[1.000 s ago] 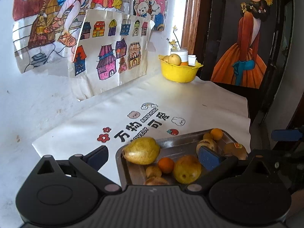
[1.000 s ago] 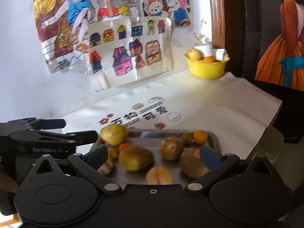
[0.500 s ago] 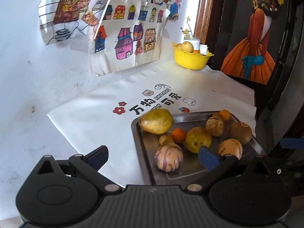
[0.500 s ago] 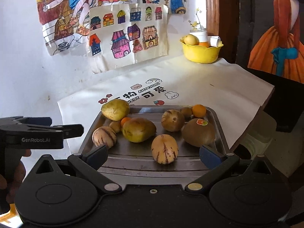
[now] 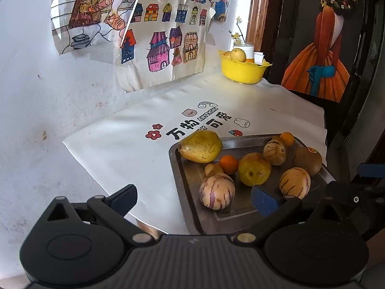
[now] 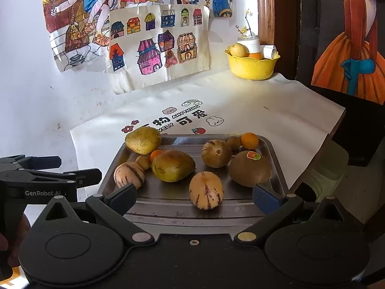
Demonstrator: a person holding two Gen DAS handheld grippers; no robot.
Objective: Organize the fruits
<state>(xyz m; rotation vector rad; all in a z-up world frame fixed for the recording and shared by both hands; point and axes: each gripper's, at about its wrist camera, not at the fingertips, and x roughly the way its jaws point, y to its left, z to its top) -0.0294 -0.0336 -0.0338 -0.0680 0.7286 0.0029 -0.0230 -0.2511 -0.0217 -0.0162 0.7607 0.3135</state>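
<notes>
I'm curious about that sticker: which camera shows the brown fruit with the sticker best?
The right wrist view: the brown fruit lies close and whole on the tray, its sticker facing the camera. In the left wrist view it is farther off, its sticker only a sliver.

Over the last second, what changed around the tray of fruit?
Both claws, left and right, pulled back from the tray, so more fruit shows. Nothing was gripped or released. Both claws stayed open and empty; the fruit and yellow bowl stayed put.

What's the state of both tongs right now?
Left tongs: open, holding nothing, over the tray's near left edge.
Right tongs: open, holding nothing, near a striped fruit.
</notes>
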